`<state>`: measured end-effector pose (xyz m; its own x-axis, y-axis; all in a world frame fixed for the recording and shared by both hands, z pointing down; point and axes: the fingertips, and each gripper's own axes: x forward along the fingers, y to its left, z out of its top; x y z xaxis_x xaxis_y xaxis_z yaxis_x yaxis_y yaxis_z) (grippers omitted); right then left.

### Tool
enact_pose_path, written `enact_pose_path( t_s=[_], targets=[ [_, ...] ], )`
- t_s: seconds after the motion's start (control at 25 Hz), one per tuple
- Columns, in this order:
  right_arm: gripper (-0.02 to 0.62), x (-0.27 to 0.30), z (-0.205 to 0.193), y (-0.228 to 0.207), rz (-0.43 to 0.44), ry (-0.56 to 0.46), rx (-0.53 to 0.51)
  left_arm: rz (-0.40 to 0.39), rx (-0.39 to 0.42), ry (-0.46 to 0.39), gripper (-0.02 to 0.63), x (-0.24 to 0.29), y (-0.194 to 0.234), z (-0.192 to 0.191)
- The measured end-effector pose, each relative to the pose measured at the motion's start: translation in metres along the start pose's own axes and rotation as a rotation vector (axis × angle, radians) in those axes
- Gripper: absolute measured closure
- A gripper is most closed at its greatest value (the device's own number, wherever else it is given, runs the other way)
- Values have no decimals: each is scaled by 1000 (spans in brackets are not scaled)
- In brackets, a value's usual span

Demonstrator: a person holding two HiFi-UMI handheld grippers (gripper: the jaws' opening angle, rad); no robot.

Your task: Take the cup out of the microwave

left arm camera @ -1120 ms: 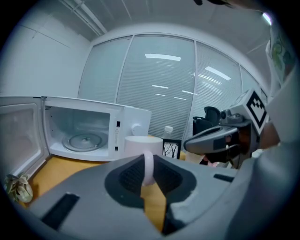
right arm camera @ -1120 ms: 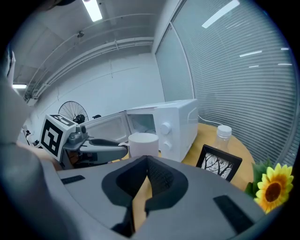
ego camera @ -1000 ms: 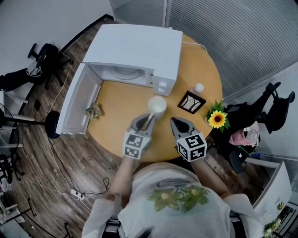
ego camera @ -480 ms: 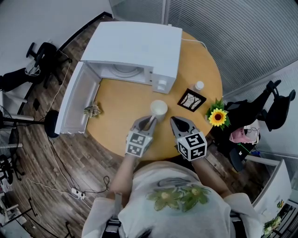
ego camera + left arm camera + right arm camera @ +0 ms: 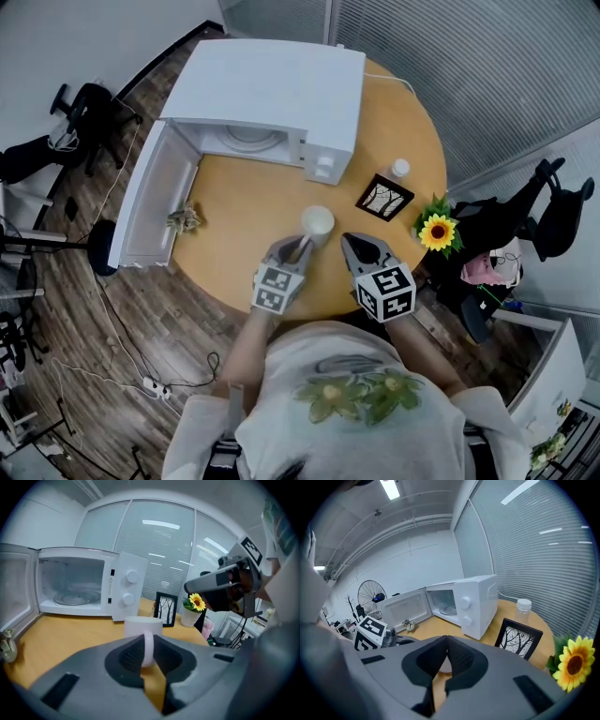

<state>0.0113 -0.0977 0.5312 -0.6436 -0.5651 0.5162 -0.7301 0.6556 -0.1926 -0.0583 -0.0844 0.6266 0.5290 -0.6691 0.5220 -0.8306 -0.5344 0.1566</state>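
Observation:
A white cup [image 5: 318, 223] is over the round wooden table [image 5: 244, 202], in front of the white microwave [image 5: 272, 94]. My left gripper [image 5: 302, 246] is shut on the cup's handle [image 5: 147, 648], which sits between the pads in the left gripper view. The cup's base is hidden, so I cannot tell whether it touches the table. The microwave door [image 5: 150, 202] hangs open to the left and the turntable [image 5: 77, 598] inside is bare. My right gripper [image 5: 349, 242] hovers just right of the cup, shut with nothing in it; its tips [image 5: 445, 639] meet.
A black picture frame [image 5: 384, 199], a small capped bottle [image 5: 400, 170] and a potted sunflower [image 5: 437, 232] stand at the table's right side. A small dried plant [image 5: 185, 220] lies beside the open door. The table's near edge runs under both grippers.
The left gripper has sunk toward the table with the cup, which now looks smaller and nearer the near edge. The right gripper has not moved.

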Motion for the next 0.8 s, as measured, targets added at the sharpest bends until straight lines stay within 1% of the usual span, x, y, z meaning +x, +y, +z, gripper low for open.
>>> enact_pose_path(
  t_s=[0.36, 0.52, 0.72, 0.8],
  targets=[
    [578, 0, -3, 1, -1, 4, -13, 2, 11, 6, 555, -2, -3, -13],
    [578, 0, -6, 3, 3, 9, -14, -1, 1, 14, 554, -3, -3, -18],
    [578, 0, -8, 4, 7, 13, -18, -6, 30, 68, 554, -2, -6, -30],
    [578, 0, -7, 3, 5, 12, -19, 1, 35, 77, 555, -2, -7, -35]
  ],
)
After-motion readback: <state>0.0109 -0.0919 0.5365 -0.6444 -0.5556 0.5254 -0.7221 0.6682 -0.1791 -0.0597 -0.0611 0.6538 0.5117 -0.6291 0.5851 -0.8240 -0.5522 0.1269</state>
